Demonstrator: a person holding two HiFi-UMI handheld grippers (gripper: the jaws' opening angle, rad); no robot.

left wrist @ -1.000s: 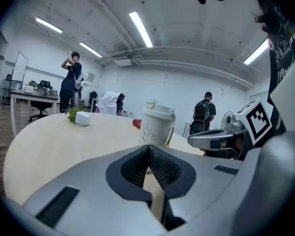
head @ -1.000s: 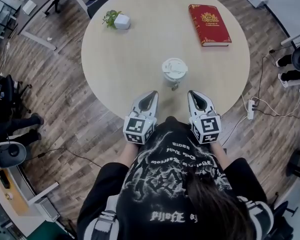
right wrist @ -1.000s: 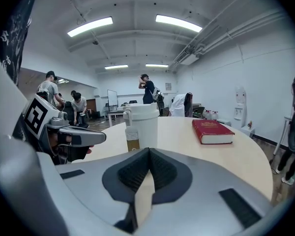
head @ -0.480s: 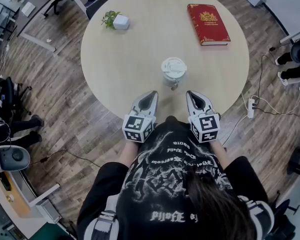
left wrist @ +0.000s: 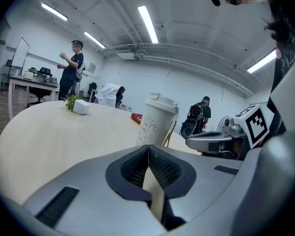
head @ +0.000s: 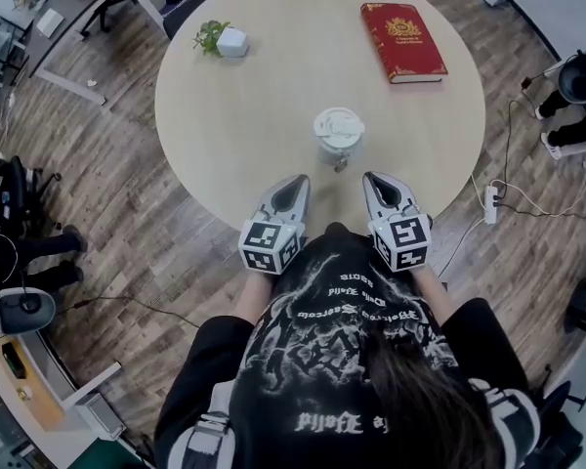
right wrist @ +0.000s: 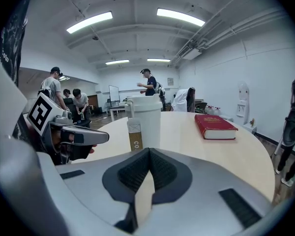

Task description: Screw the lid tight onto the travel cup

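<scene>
The left gripper (head: 297, 181) and right gripper (head: 371, 178), jaws together and empty, hover near the travel cup (head: 338, 148): the approach step, it seems. Next they must open for its lid (head: 339, 125).

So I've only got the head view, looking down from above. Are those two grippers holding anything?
Observer: No. Their own views show the left gripper and the right gripper each with jaws pressed together and nothing between them.
Visitor: And is the cup plain white down its side?
Observer: Not quite. The left gripper view shows a faint grey swirly pattern on its wall.
Visitor: What's the little thing at its near edge?
Observer: A small tag, white above and brown below. It seems to hang on a strap from the lid.
</scene>
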